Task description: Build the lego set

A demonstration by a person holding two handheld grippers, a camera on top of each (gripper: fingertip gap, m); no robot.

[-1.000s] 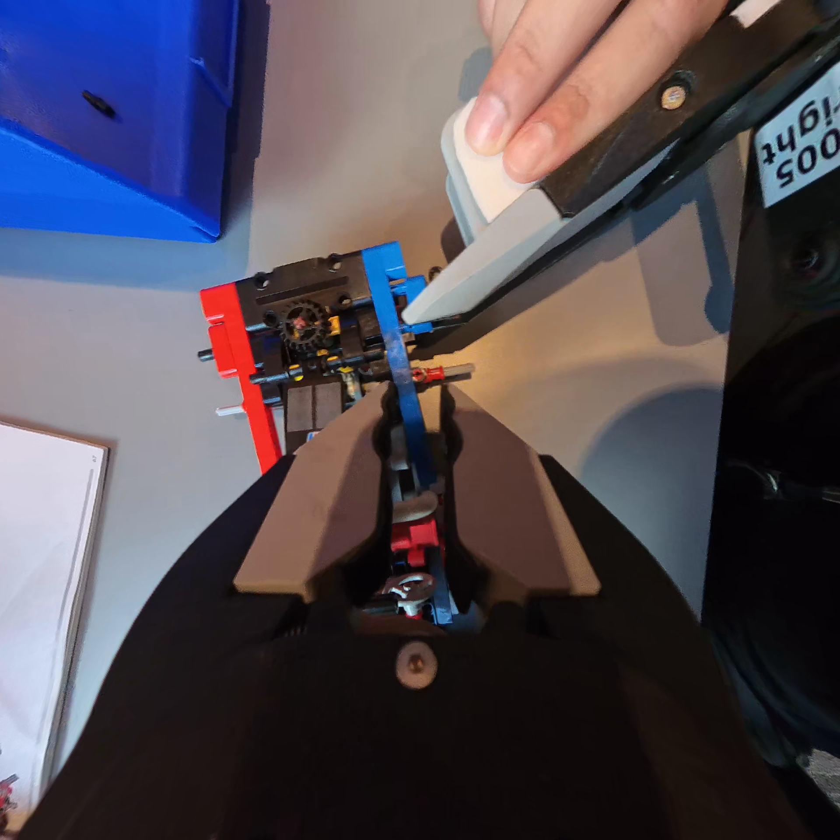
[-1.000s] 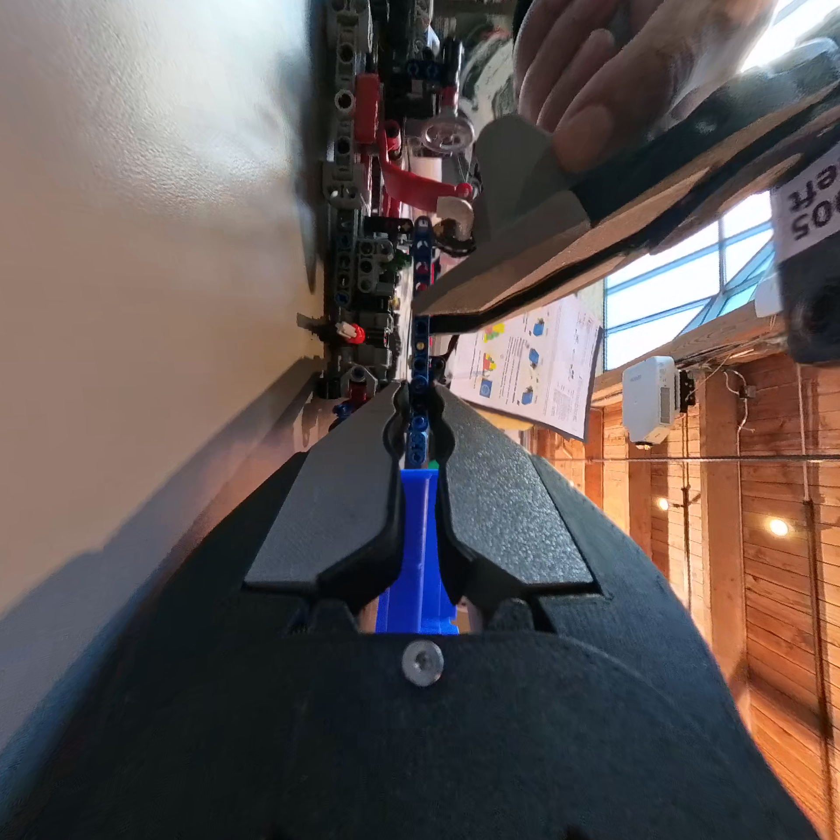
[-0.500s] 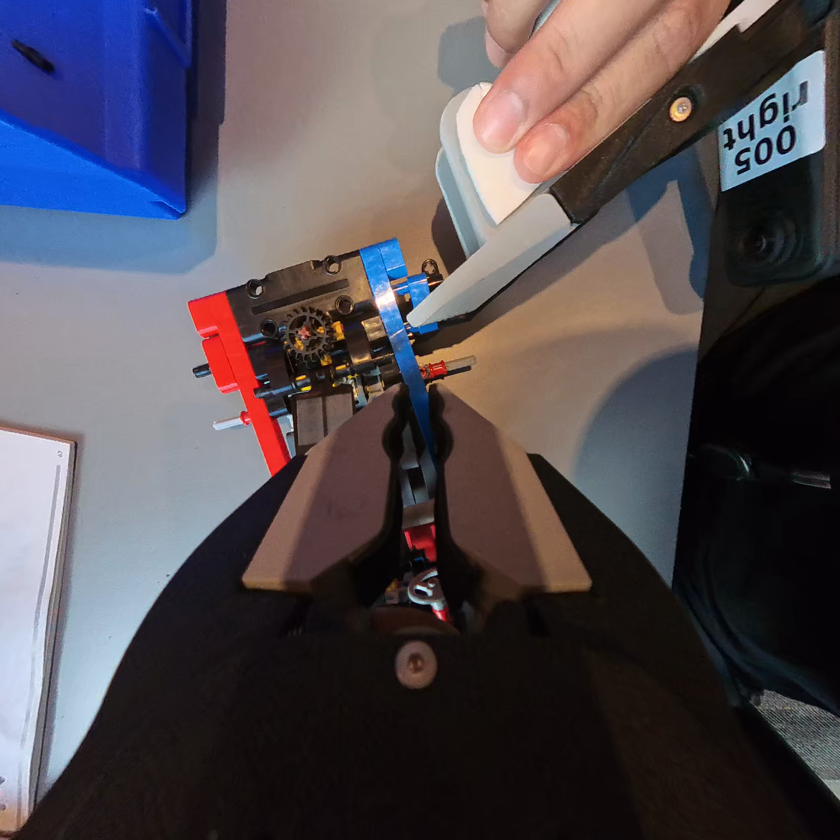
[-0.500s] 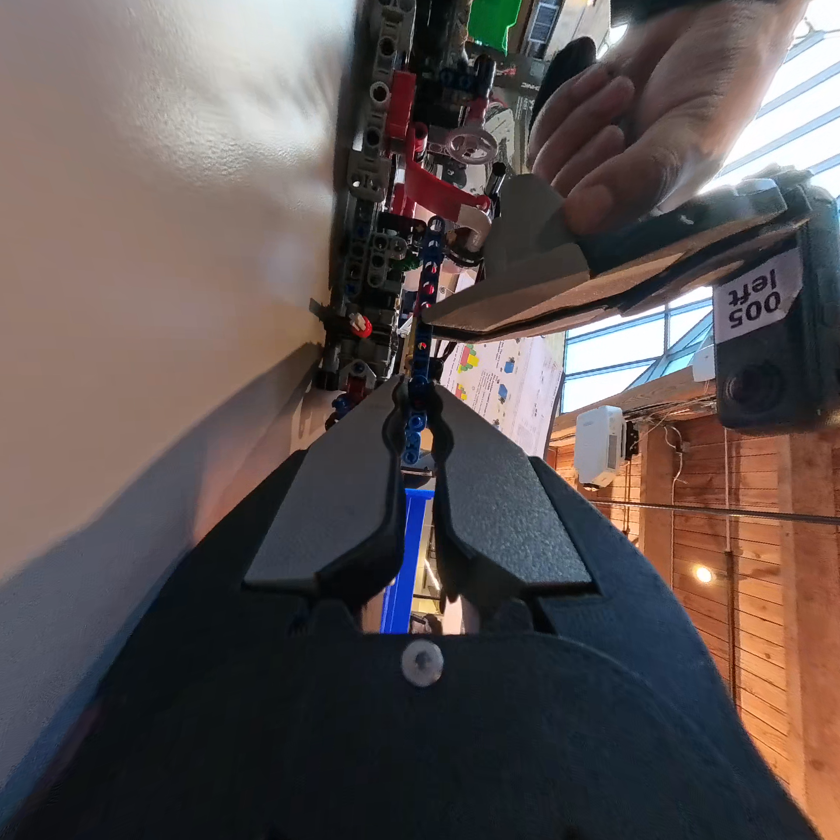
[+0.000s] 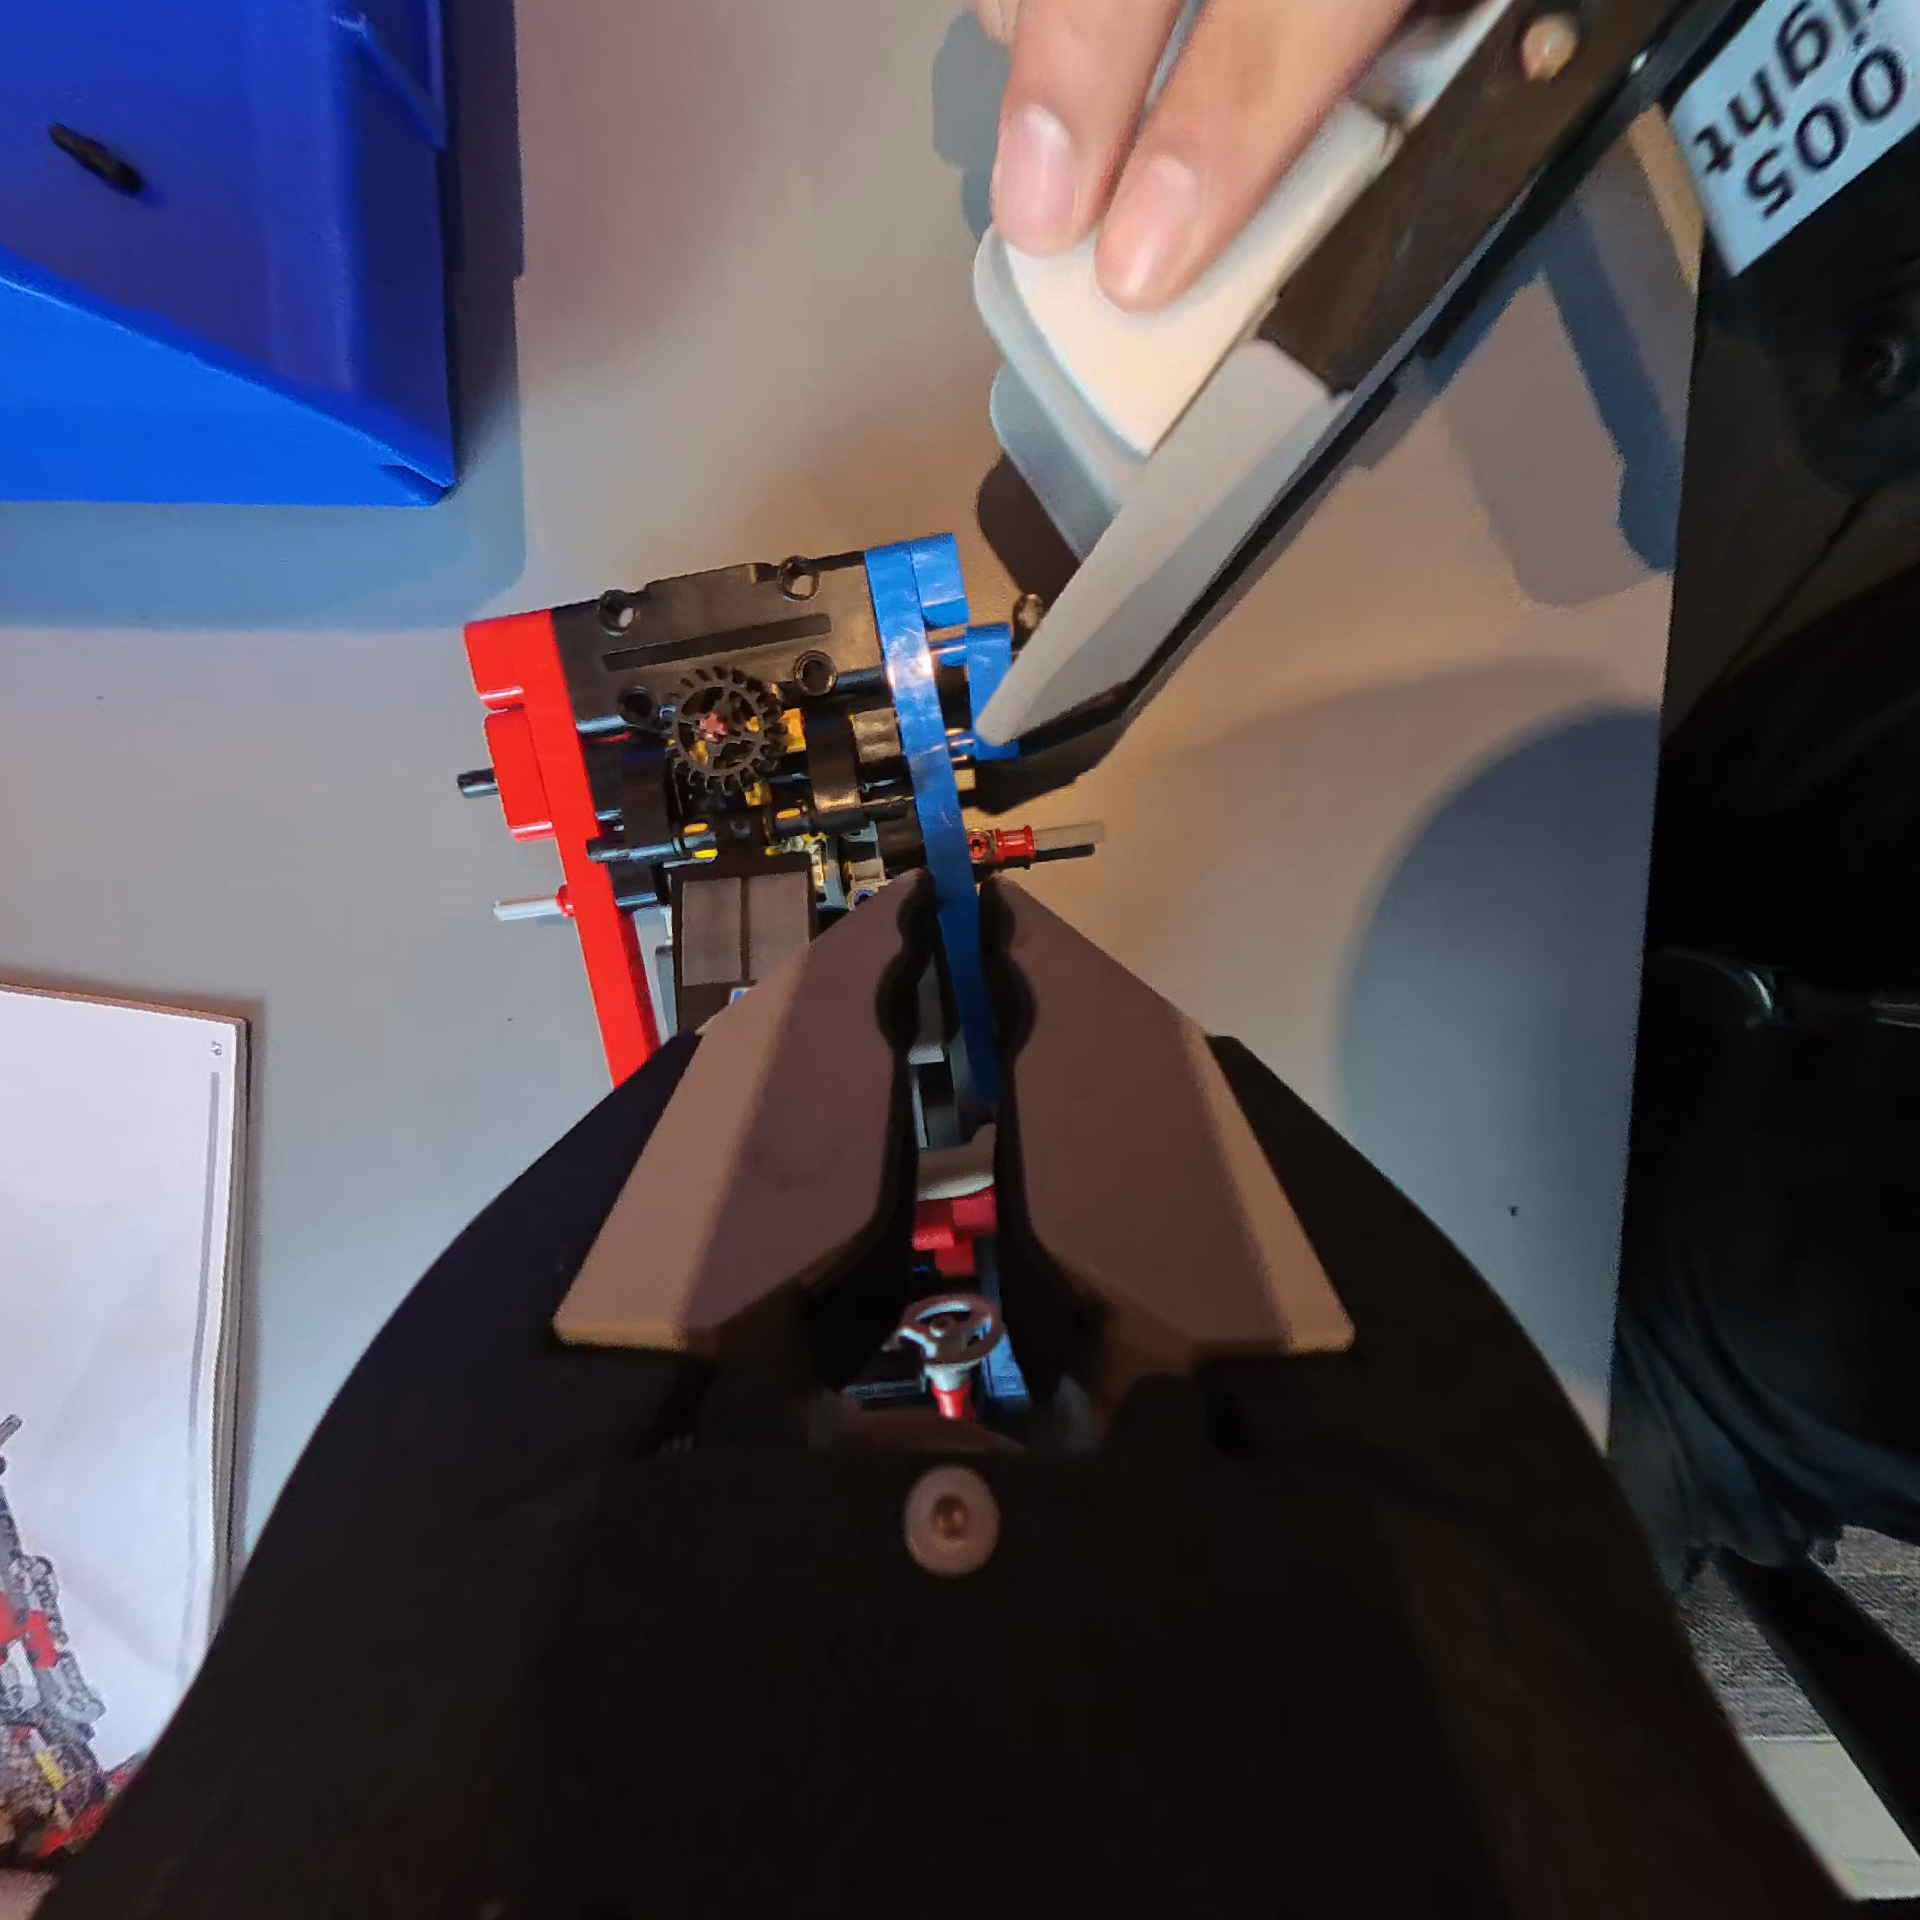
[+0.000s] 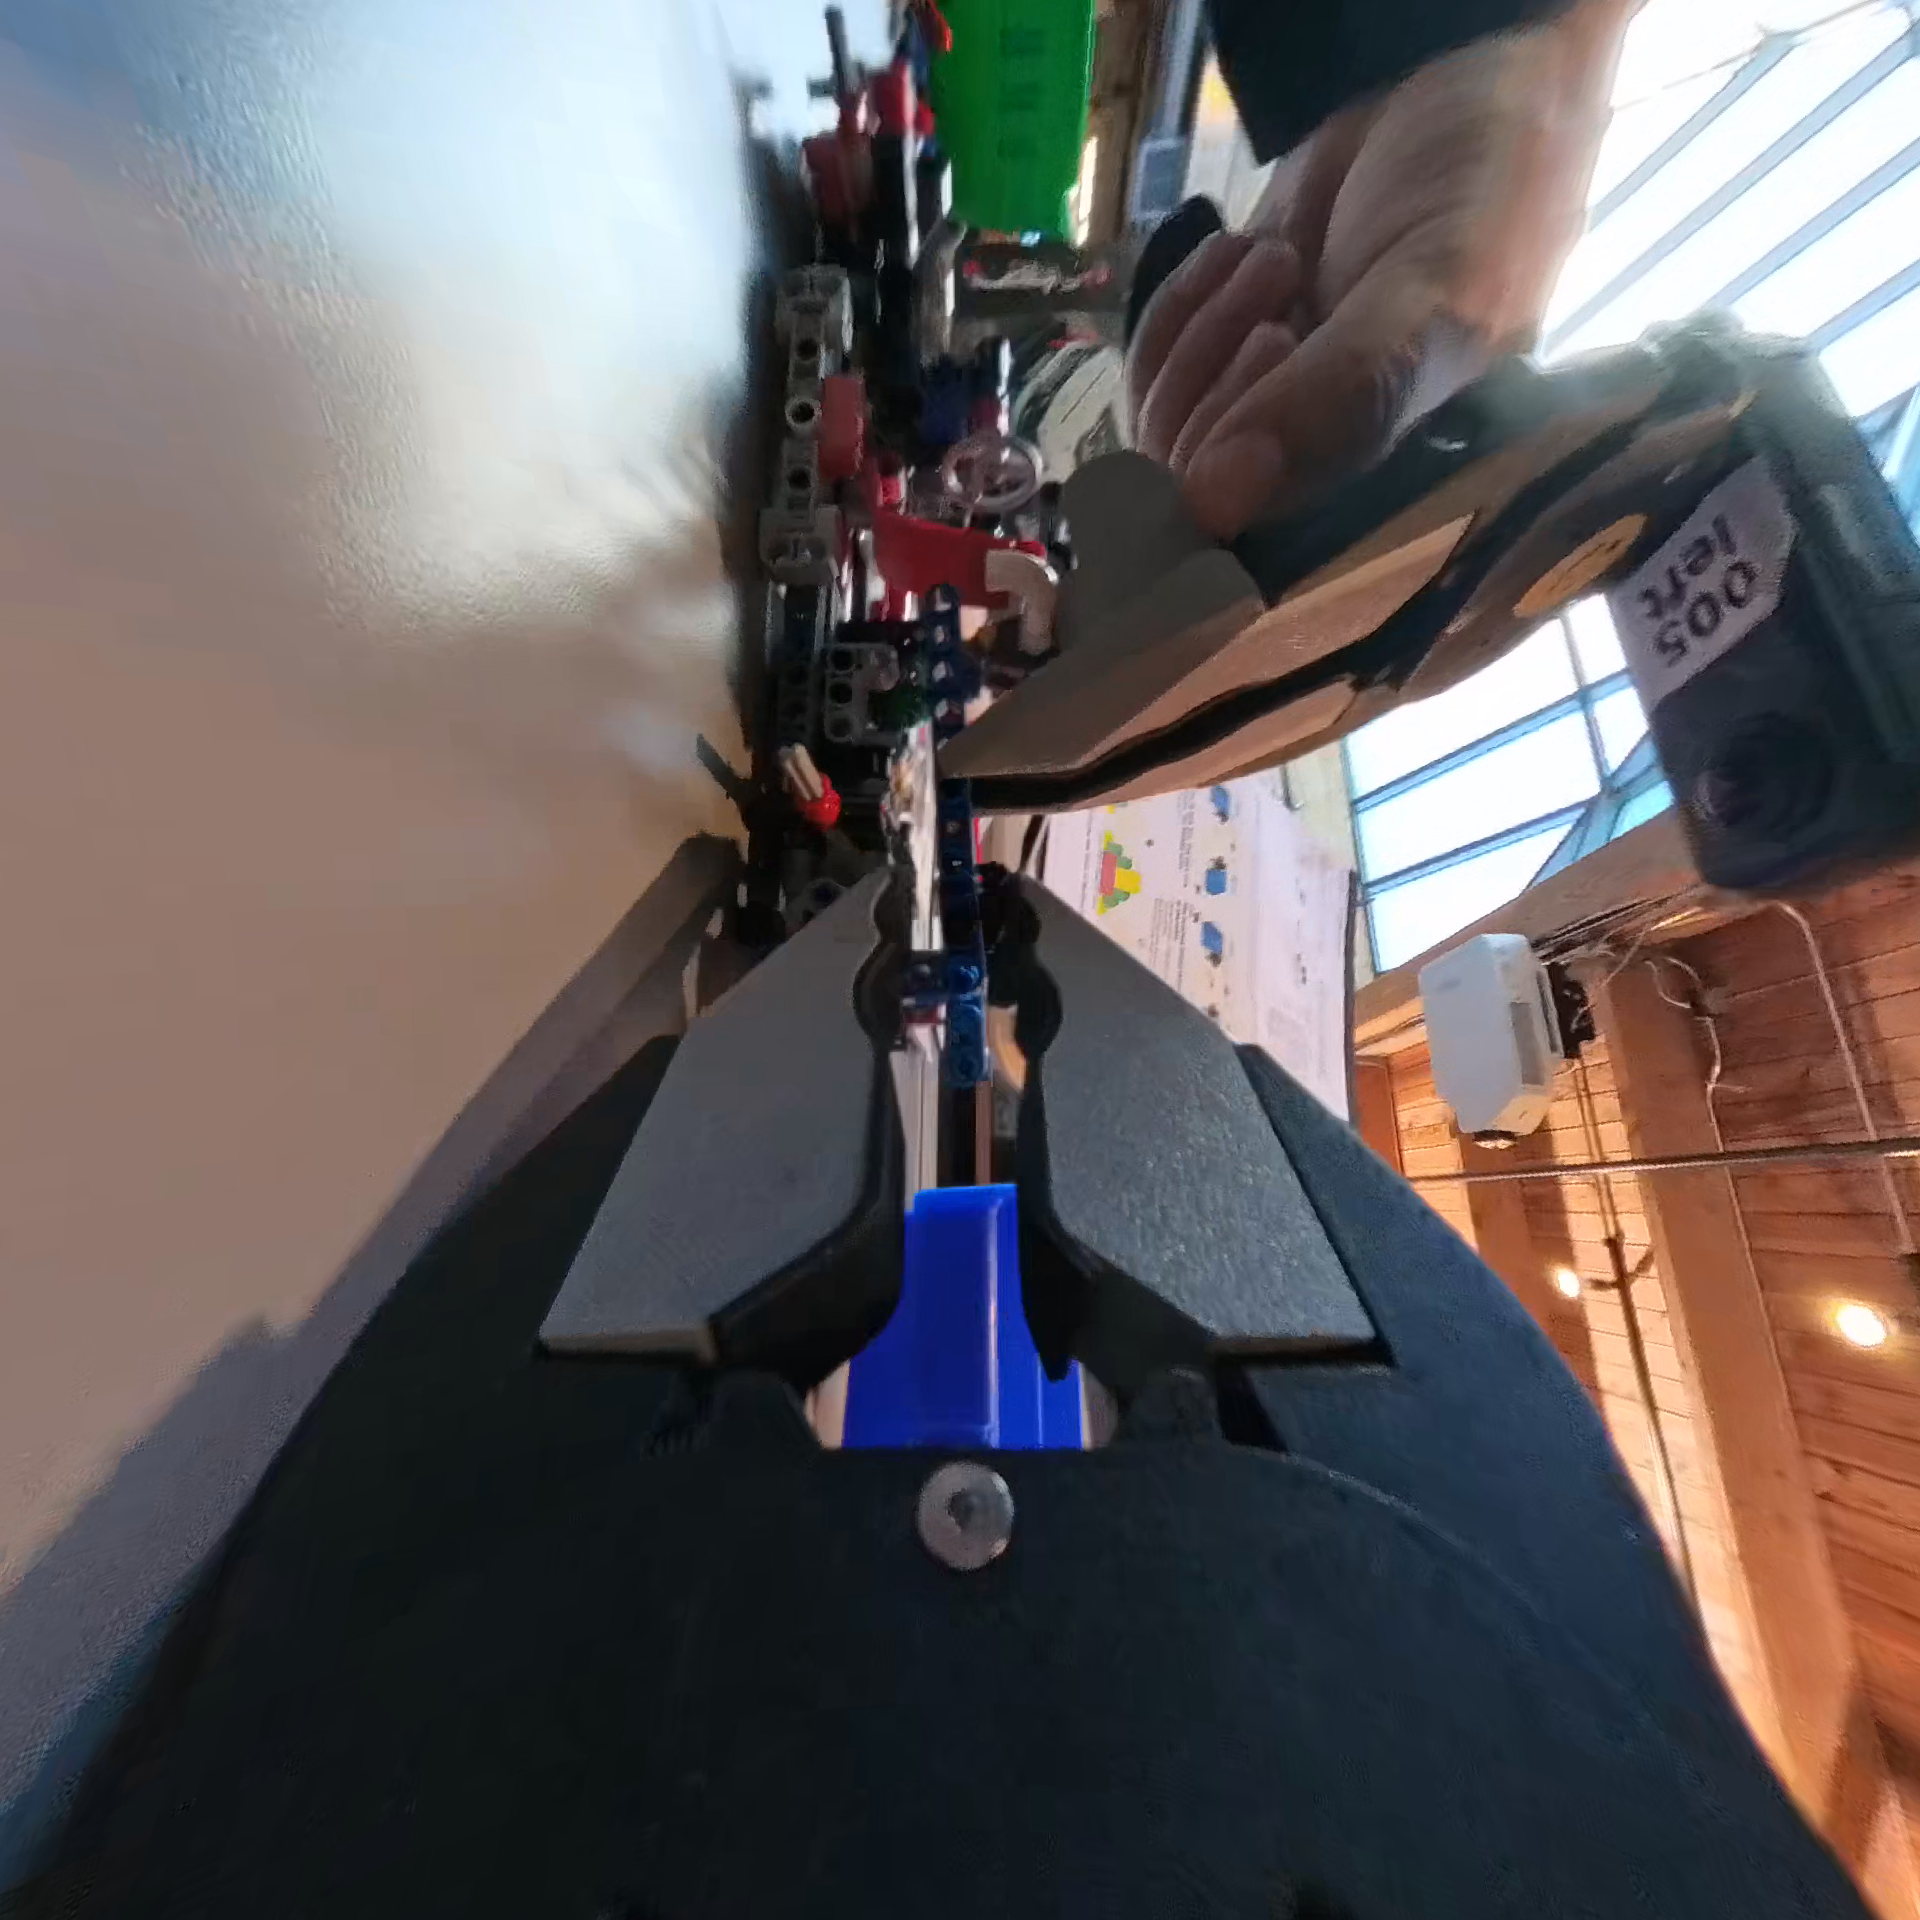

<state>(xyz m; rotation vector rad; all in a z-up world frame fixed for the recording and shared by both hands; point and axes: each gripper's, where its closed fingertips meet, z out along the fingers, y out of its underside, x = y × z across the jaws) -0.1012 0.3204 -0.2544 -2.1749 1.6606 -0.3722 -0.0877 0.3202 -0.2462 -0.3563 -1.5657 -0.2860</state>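
The lego model [image 5: 727,727] stands on the grey table: a red beam on its left, a black body with a gear, and a long blue beam [image 5: 930,748] on its right. My left gripper [image 5: 951,894] is shut on the near end of the blue beam. My right gripper [image 5: 1003,722] comes in from the upper right, its tip at the blue beam's far end. In the right wrist view its jaws [image 6: 951,894] stand slightly apart around the blue beam [image 6: 961,935], not pinching it. The model [image 6: 831,665] and the left gripper [image 6: 951,769] show beyond.
A blue bin [image 5: 208,260] stands at the upper left. The instruction booklet [image 5: 104,1247] lies at the left edge and also shows in the right wrist view [image 6: 1195,914]. A green bin [image 6: 1013,114] and more lego parts lie farther off. A hand [image 5: 1122,135] holds the right gripper. The tips of both grippers are at nearly the same place.
The right gripper's jaws, shut on the blue beam before, have parted slightly. The right view has swung and blurred. The left gripper keeps its hold on the model.
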